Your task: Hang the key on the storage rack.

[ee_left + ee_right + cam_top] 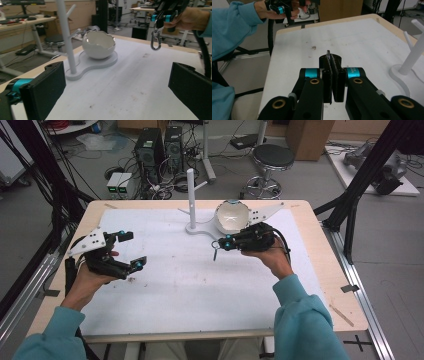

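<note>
Right gripper is up off the tabletop, a bit right of centre and toward the far edge. Jaws clamped on a small metal carabiner; in the left gripper view the clip hangs free below the jaw tips, clear of the mat. In the right gripper view the pads are pressed together with a thin metal edge poking out between them.

Left gripper is held above the left side of the tabletop, near the left edge. Jaws spread wide, nothing between them; the left gripper view shows both pads far apart with bare mat in the gap.

White mat covers most of the wooden tabletop, with a few small dark specks on it.

Near the far edge, about centre: white stand, an upright post with short side pegs on a flat base. On the right lobe of that base sits a white bowl shaped like a broken eggshell with a jagged rim, upright and open side up. Inside looks empty in the left gripper view.

Right gripper sits just in front of the bowl in the high view; can't tell if they touch.

Teal sleeves on both forearms.
</note>
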`<state>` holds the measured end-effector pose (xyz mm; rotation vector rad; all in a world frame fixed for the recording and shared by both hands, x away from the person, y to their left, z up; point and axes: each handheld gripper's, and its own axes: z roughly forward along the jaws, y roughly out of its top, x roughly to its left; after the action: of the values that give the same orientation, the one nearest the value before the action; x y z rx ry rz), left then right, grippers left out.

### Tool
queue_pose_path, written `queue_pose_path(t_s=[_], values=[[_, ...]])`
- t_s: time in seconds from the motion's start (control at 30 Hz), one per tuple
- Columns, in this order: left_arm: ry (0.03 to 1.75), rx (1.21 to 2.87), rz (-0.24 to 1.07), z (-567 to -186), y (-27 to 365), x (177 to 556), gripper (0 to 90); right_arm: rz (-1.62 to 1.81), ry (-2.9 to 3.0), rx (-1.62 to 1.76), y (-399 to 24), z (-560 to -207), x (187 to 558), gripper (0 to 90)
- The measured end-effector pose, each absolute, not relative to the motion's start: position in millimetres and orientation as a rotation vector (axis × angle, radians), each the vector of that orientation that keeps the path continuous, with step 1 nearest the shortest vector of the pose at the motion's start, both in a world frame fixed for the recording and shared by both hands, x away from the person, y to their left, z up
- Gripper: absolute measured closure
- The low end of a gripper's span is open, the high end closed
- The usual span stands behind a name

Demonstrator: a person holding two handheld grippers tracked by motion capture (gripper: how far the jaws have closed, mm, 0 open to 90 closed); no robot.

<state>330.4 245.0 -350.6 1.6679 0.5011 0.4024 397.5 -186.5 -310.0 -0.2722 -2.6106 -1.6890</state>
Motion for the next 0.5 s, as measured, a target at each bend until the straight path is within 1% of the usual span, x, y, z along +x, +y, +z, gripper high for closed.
queue_pose_path(t_s=[0.13, 0.27, 0.5], values=[[0.444, 1.723, 0.338, -336.0, 229.7, 339.4, 1.7, -1.703, -2.599, -0.239, -182.5, -306.1, 396.6, 89.2], [0.389, 1.773, 0.311, -324.8, 213.0, 346.5, 1.7, -1.723, -2.584, -0.208, -175.9, -299.9, 396.4, 89.2], [0.312, 1.813, 0.241, -308.4, 184.3, 358.7, 1.7, -1.749, -2.551, -0.176, -169.0, -297.5, 397.1, 89.2]])
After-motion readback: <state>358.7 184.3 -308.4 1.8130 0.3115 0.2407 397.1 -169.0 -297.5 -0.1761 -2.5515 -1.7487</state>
